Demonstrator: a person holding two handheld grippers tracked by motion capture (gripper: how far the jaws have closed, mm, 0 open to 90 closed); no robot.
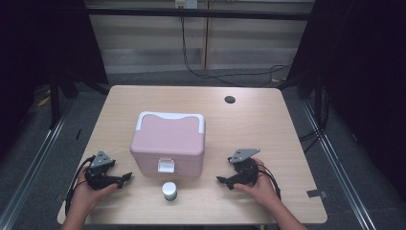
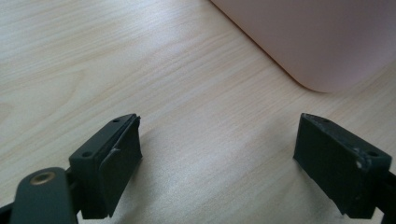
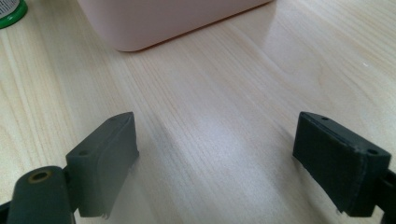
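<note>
Left gripper (image 1: 125, 178) and right gripper (image 1: 221, 180) rest on the table (image 1: 268, 124), jaws apart, empty; pink box (image 1: 168, 143) between them; small bottle (image 1: 169, 190) nearby.

The box (image 1: 168, 143) in the middle of the bench (image 1: 268, 124) is pale pink all over, with a white handle along its 12 o'clock edge and a white latch on its 6 o'clock face. The small bottle (image 1: 169, 190) at 6 o'clock of the box has a white cap over a green band. The bench is light wood with a fine straight grain, and a dark round hole sits toward 1 o'clock. The left gripper (image 1: 125, 178) and right gripper (image 1: 221, 180) are black, each topped by a grey plate.
</note>
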